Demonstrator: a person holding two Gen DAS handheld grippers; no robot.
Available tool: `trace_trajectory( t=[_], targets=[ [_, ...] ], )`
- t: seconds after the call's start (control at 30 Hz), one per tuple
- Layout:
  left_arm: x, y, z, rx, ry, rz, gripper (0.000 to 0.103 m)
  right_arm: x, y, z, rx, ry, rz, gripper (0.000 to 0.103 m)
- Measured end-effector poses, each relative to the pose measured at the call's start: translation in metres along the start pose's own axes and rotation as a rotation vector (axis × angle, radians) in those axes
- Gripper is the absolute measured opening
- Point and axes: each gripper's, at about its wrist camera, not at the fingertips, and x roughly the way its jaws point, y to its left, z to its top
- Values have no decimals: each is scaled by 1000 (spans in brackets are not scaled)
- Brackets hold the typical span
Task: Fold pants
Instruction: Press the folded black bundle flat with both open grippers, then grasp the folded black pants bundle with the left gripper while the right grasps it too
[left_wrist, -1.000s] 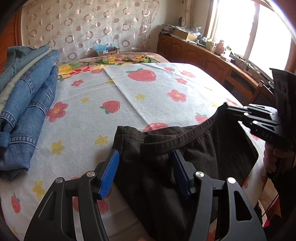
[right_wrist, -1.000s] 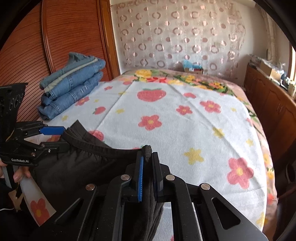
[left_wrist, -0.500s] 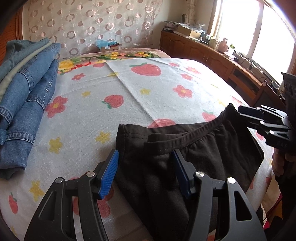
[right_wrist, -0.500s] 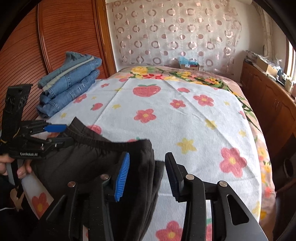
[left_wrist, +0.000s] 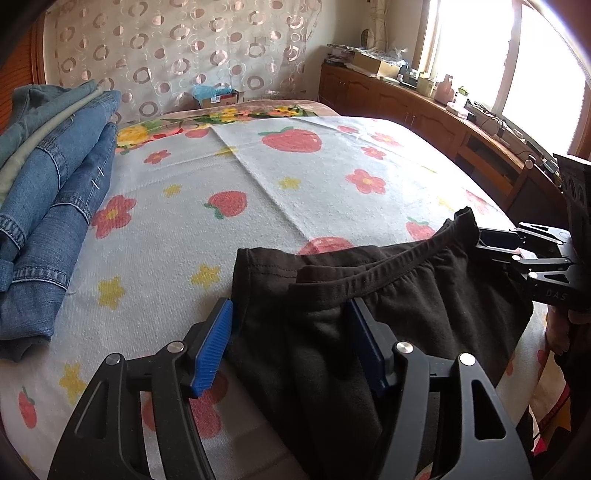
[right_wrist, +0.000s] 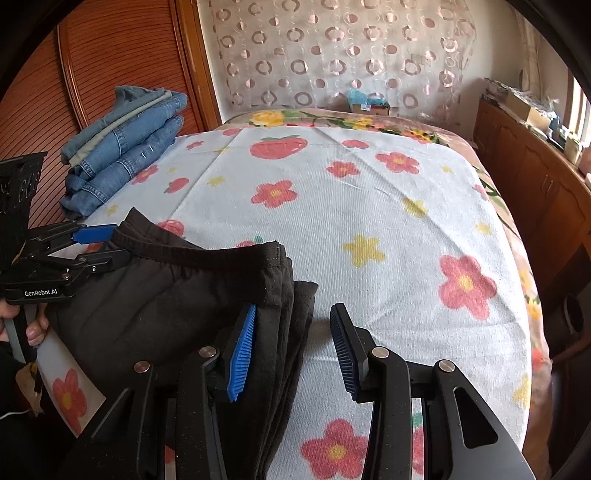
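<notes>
Black pants (left_wrist: 388, 310) lie folded at the near edge of the bed, waistband toward the far side; they also show in the right wrist view (right_wrist: 173, 295). My left gripper (left_wrist: 291, 343) is open, its jaws on either side of the pants' left corner. My right gripper (right_wrist: 291, 350) is open at the pants' right edge, with the cloth lying beside the left pad. In the left wrist view the right gripper (left_wrist: 517, 247) sits at the waistband's right end. In the right wrist view the left gripper (right_wrist: 96, 243) sits at the waistband's left end.
A stack of folded blue jeans (left_wrist: 51, 206) lies at the bed's left side, also in the right wrist view (right_wrist: 122, 147). The flowered bed cover (right_wrist: 369, 206) stretches beyond the pants. A wooden cabinet (left_wrist: 424, 107) runs along the right wall under the window.
My right gripper was shut on the pants' waistband a second ago and has opened and let go. The pants have settled onto the bed. My left gripper stayed open.
</notes>
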Motion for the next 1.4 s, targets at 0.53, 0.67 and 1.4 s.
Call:
trace_trajectory(
  t=[0.53, 0.67, 1.4],
  targets=[
    [0, 2, 0, -2, -2, -4, 65, 7, 8, -3, -27, -18, -7, 42],
    [-1, 1, -1, 0, -2, -2, 65, 8, 9, -3, -23, -20, -6, 42],
    [3, 2, 2, 8, 1, -51, 64, 8, 10, -2, -21, -21, 2, 39]
  ],
)
